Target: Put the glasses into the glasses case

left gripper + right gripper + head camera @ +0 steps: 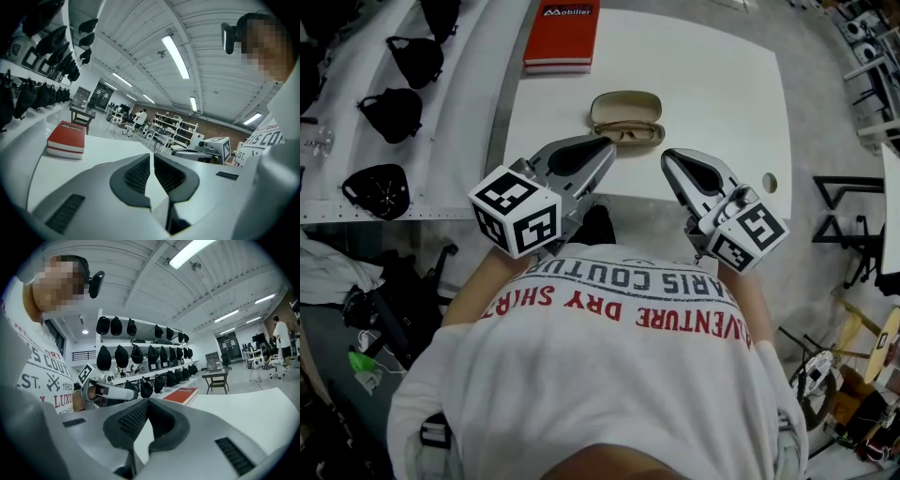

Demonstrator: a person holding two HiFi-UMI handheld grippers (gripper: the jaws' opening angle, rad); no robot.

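Note:
A tan glasses case (625, 106) lies open on the white table (712, 84), its lid tipped toward the far side. Brown-framed glasses (628, 134) rest in its near half. My left gripper (605, 146) hovers at the table's near edge, just left of and nearer than the case, jaws shut and empty (151, 157). My right gripper (668, 156) hangs to the right of the case, also shut with nothing held (147, 401). Neither gripper touches the case. The case is hidden in both gripper views.
A red book (562, 36) lies at the table's far left corner. Shelves with black bags (394, 112) run along the left. The table has a round cable hole (769, 183) near its right front. Black frames and clutter stand on the floor at right.

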